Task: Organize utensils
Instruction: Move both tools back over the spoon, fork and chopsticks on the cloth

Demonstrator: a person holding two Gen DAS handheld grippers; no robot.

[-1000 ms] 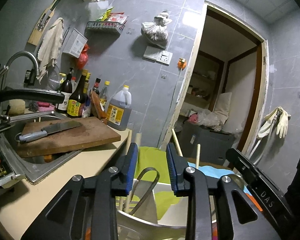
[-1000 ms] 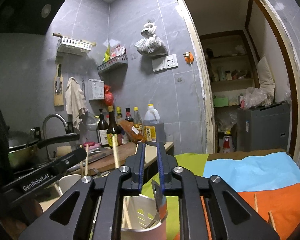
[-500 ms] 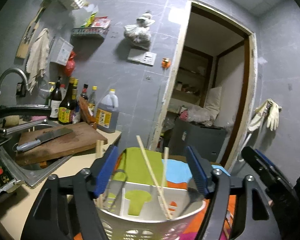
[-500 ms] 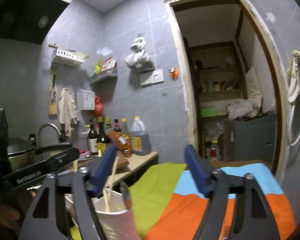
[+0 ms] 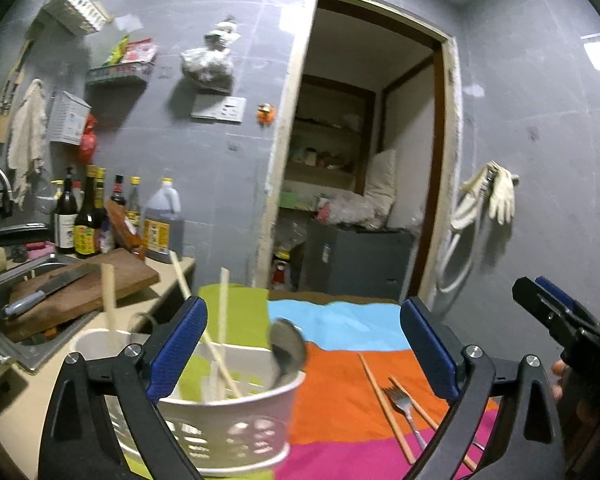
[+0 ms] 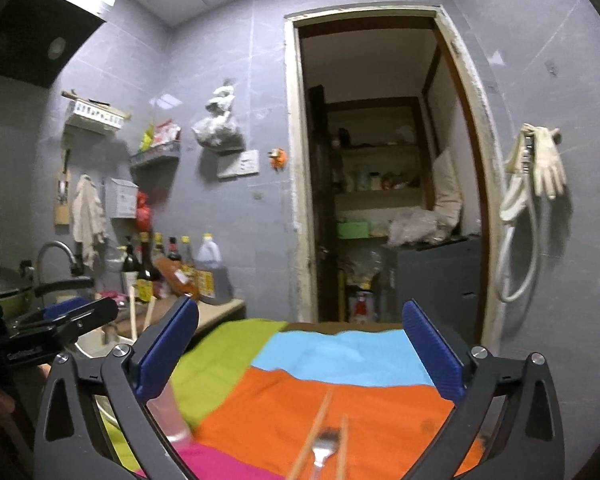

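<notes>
Both my left gripper [image 5: 302, 346] and right gripper [image 6: 300, 352] are opening with nothing between, so next I must reach the fork [image 6: 323, 449] beside the chopsticks [image 6: 315, 426].

Count, both wrist views.
Utensil holder [image 5: 236, 436]: 1, white, perforated.
Chopsticks upright in the holder [image 5: 223, 320]: 3 visible.
Spoon in the holder [image 5: 288, 354]: 1.
Chopsticks on the cloth [image 5: 384, 404]: 2.
Fork on the cloth [image 5: 404, 404]: 1, between them.
Knife [image 5: 46, 290]: 1, on 1 cutting board [image 5: 112, 280].
Counter bottles and jug: too crowded to count exactly.
</notes>
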